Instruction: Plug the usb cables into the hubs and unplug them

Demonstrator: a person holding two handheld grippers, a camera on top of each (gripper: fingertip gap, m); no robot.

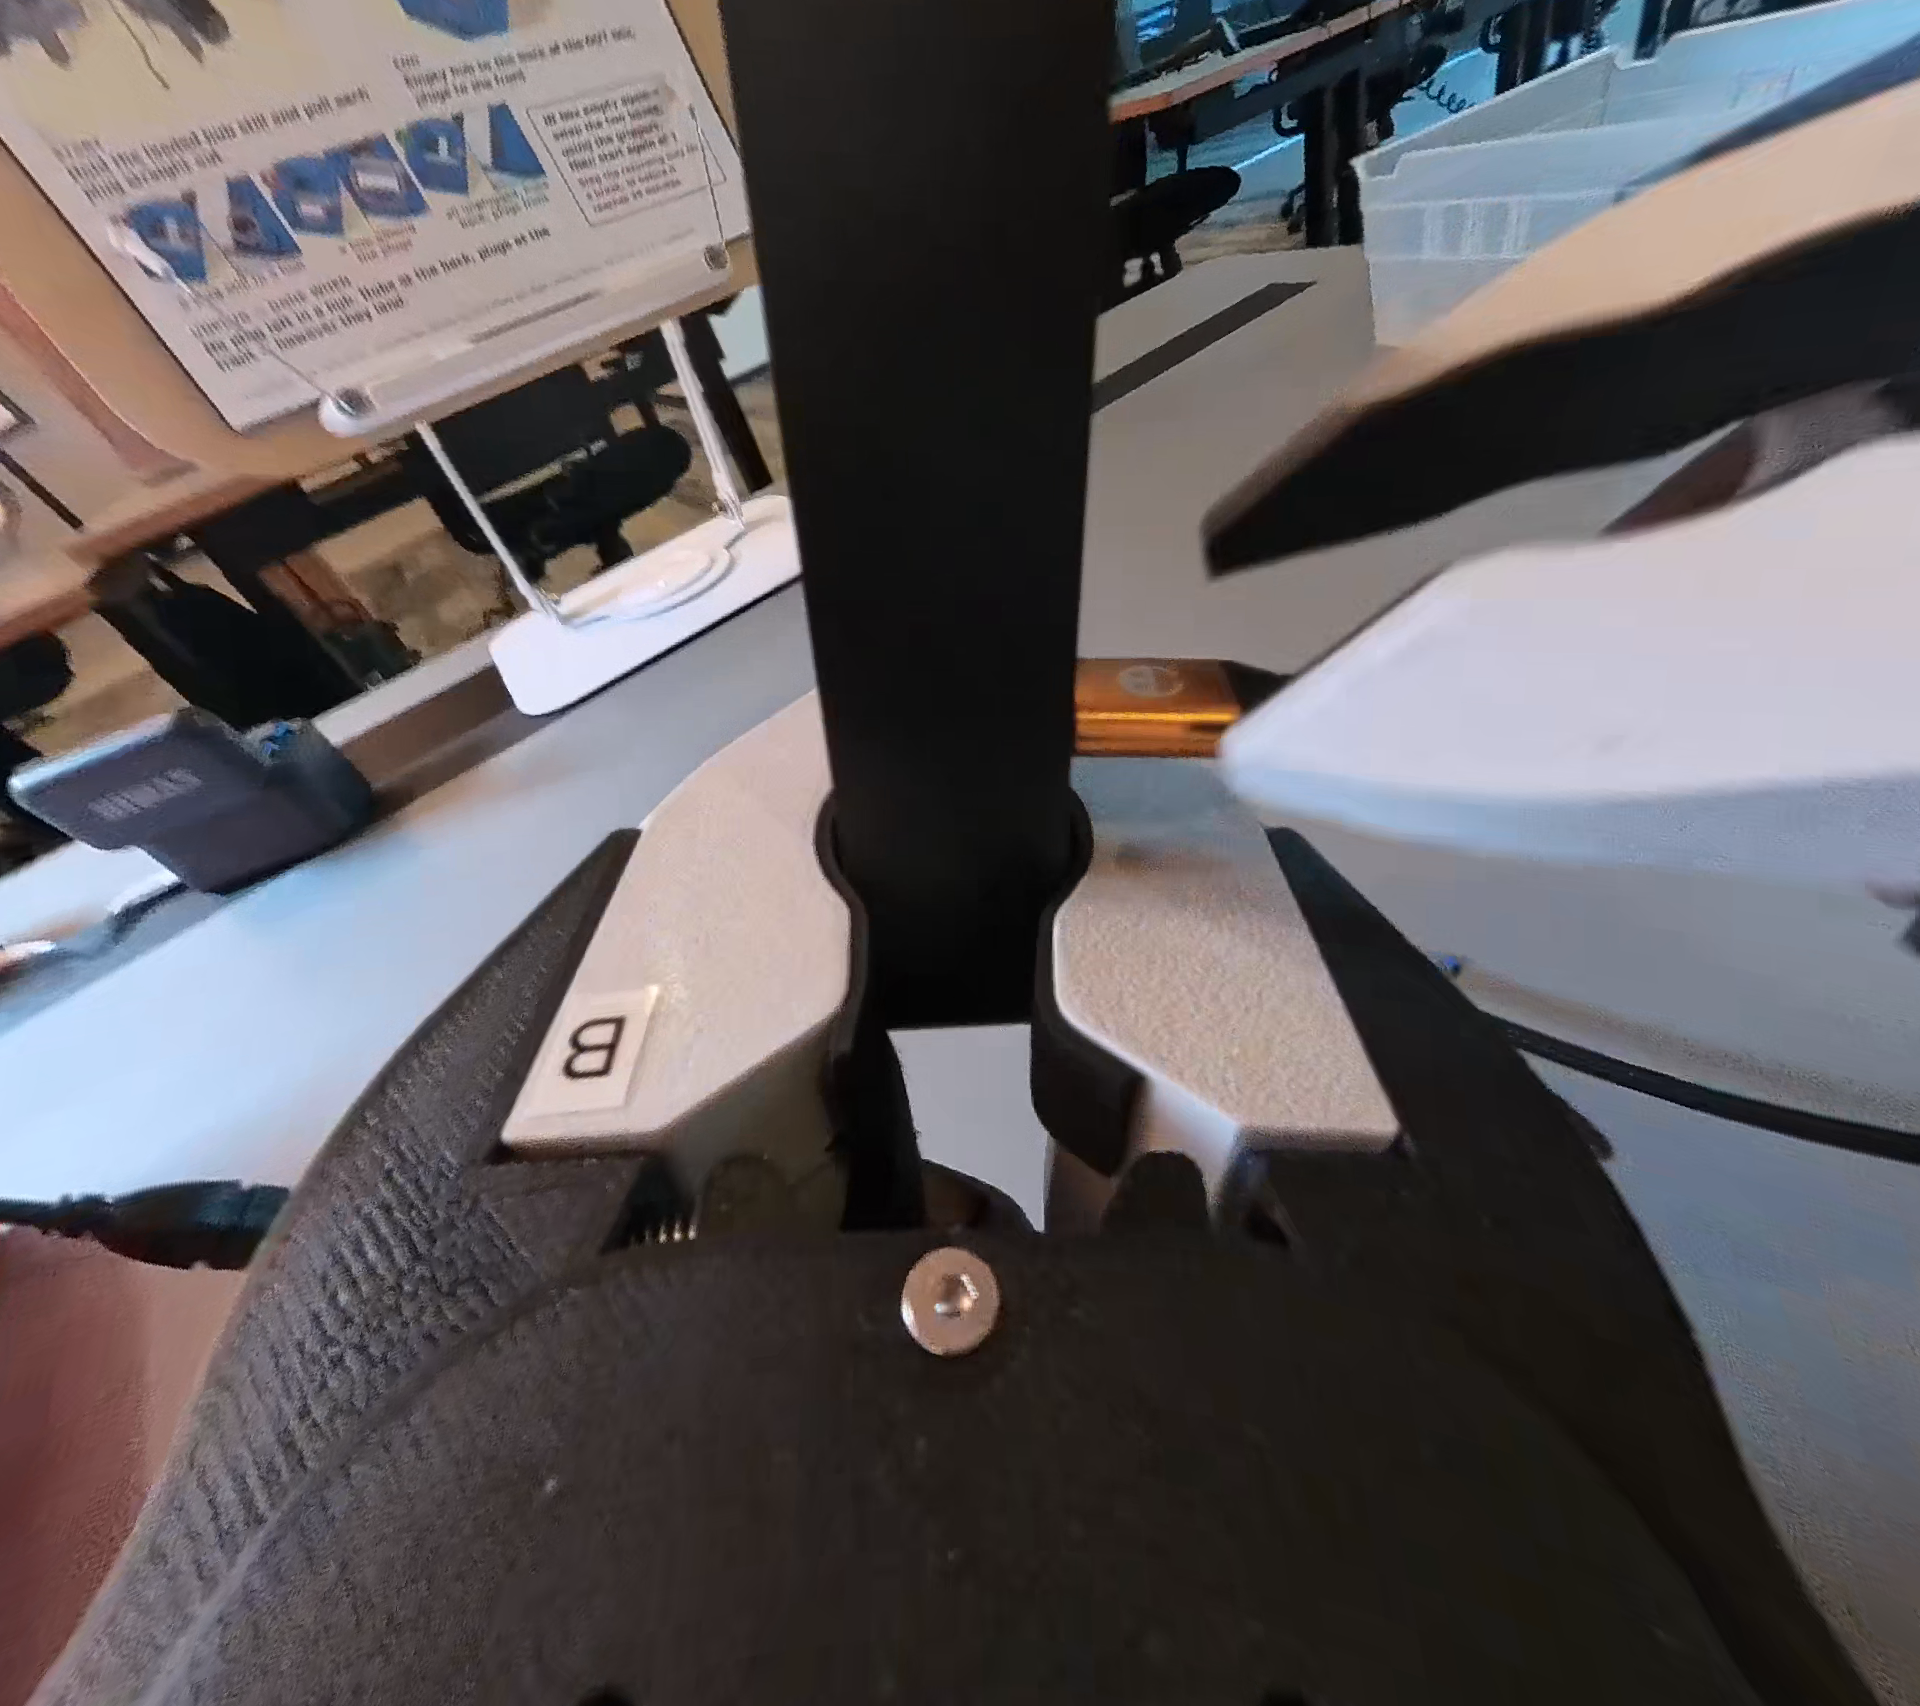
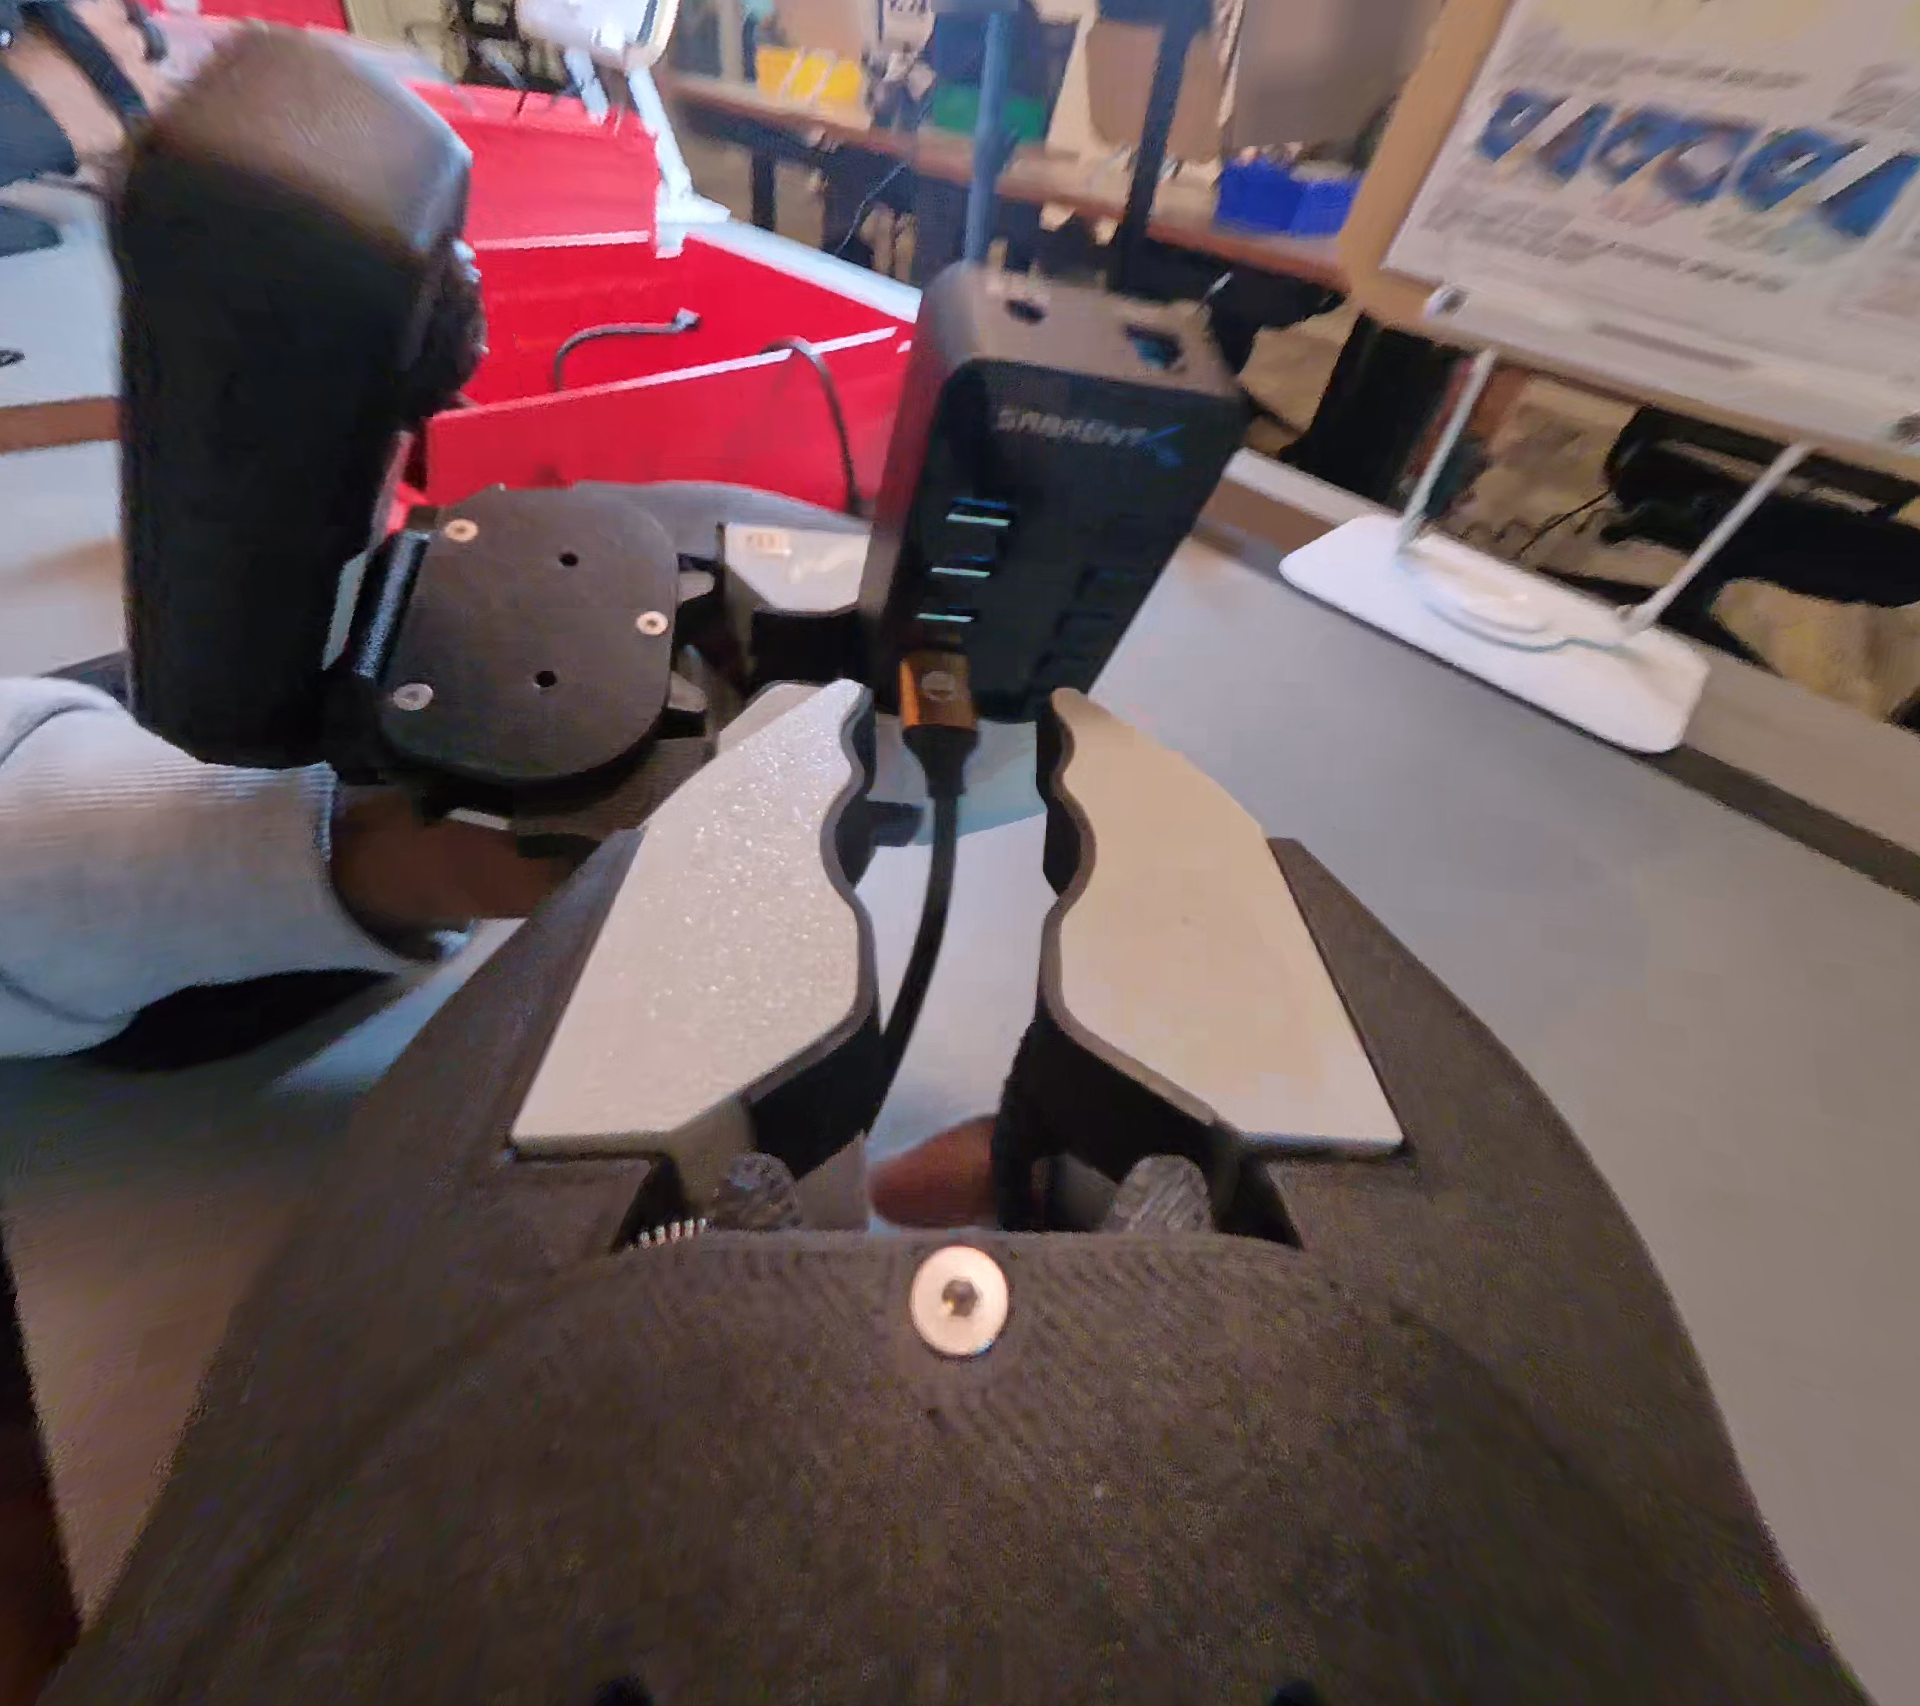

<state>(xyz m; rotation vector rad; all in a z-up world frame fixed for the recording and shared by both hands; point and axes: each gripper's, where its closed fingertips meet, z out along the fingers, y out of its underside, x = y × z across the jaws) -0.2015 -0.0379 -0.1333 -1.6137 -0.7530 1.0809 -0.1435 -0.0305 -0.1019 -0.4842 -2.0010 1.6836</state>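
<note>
Closest to the lens in the left wrist view, the left gripper (image 1: 956, 918) has its two grey fingers (image 1: 727, 908) pressed onto the lower end of a tall black hub (image 1: 914, 368), which stands upright between them and fills the middle of the picture. An orange plug (image 1: 1148, 706) shows just right of the hub, low down, touching its side (whether it is fully seated cannot be told from here). White and black parts of the other gripper (image 1: 1558, 617) crowd in from the right, with a thin black cable (image 1: 1704, 1106) running beneath them over the grey table (image 1: 260, 981). A second, dark hub (image 1: 197, 799) lies on its side at the far left of the table. Behind it a printed instruction board (image 1: 343, 77) leans on a white stand (image 1: 644, 607).

Nearest in the right wrist view, the right gripper (image 2: 956, 742) holds its fingers (image 2: 748, 908) apart, with a clear gap between them. The black cable (image 2: 930, 908) runs through that gap without either finger touching it, up to the orange plug (image 2: 935, 700), which sits in the lowest port of the upright black hub (image 2: 1049, 493). To the left, the left gripper (image 2: 520, 628) grips the hub's base, held by a hand (image 2: 436, 856) in a pale grey sleeve (image 2: 145, 867). Red bins (image 2: 644, 326) stand behind.
</note>
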